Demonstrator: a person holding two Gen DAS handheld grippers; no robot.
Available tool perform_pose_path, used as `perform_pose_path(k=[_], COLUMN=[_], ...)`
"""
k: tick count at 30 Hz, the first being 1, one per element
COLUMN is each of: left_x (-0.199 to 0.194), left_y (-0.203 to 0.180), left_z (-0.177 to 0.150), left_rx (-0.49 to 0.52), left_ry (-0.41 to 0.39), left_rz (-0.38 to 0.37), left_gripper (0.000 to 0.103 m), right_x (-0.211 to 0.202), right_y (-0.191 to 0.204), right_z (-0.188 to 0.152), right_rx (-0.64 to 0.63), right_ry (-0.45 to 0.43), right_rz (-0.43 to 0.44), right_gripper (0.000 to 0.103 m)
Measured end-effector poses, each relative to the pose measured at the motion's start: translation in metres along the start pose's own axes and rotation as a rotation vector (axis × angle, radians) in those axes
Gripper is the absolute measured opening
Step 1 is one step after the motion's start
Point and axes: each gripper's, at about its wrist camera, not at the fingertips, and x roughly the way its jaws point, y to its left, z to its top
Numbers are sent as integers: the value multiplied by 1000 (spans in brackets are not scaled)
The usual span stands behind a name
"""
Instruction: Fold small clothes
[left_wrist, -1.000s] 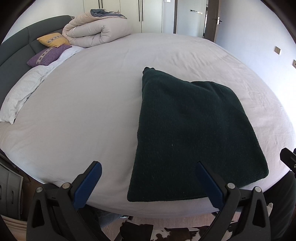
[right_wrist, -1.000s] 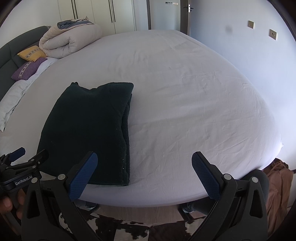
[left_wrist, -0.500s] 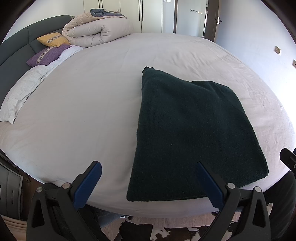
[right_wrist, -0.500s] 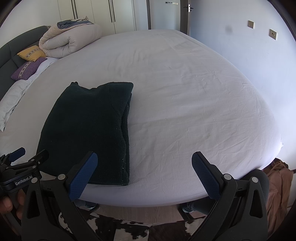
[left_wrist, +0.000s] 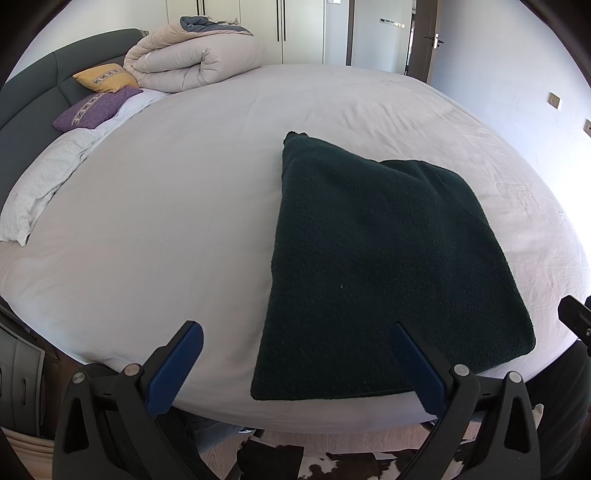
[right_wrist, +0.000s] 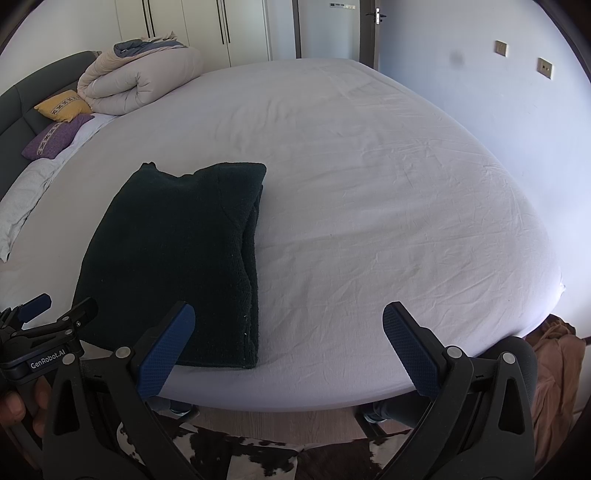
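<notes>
A dark green knitted garment (left_wrist: 376, 258) lies folded into a flat rectangle near the front edge of the white bed (left_wrist: 166, 221). It also shows in the right wrist view (right_wrist: 177, 251), with its stacked layers visible along the right side. My left gripper (left_wrist: 295, 332) is open and empty, held off the bed's front edge with its right finger over the garment's near edge. My right gripper (right_wrist: 288, 314) is open and empty, to the right of the garment's near corner. The left gripper (right_wrist: 37, 314) shows at the lower left of the right wrist view.
A rolled beige duvet (left_wrist: 195, 55), a yellow cushion (left_wrist: 105, 76) and a purple cushion (left_wrist: 92, 109) lie at the bed's far left by the dark headboard (left_wrist: 33, 85). A cowhide rug (right_wrist: 295, 458) lies on the floor below. Brown cloth (right_wrist: 557, 365) lies at the right.
</notes>
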Motion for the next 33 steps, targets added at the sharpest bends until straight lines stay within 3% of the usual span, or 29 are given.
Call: perform_pose_path(k=[33], left_x=[2], left_y=[6], left_z=[-4], left_rx=[-10], left_ry=[14], left_rz=[-11], left_gripper=[103], right_x=[3], right_y=[3], right_z=[-3], right_rx=[-5], right_ry=[6], right_rz=[0], right_gripper=[103])
